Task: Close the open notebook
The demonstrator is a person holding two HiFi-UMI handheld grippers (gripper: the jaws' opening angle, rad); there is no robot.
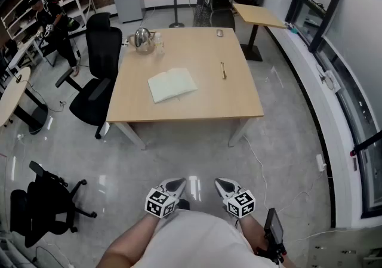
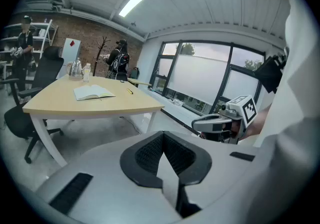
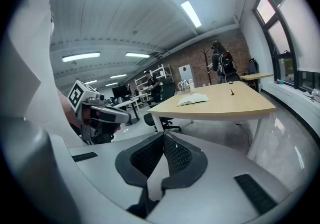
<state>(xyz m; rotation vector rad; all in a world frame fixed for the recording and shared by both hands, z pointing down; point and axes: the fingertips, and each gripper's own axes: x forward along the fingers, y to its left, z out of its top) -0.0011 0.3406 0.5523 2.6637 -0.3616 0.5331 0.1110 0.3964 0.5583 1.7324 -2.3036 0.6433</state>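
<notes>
Open notebook noted lying flat near the middle of the pale wooden bench, both leaves spread, light blank-looking pages facing up, centre fold visible. Slim pen recorded to its right, apart from it; metal kettle at the far left corner. Left tongs and right tongs held low against the person's body, well short of the bench, side by side, each clenched with pads together and nothing between them. From the head view only: black office chair at the bench's left edge and the full bench top. From the gripper views only: ceiling strip lights, brick rear wall, notebook seen edge-on as a shallow spread, and the opposite tongs' marker cube.
</notes>
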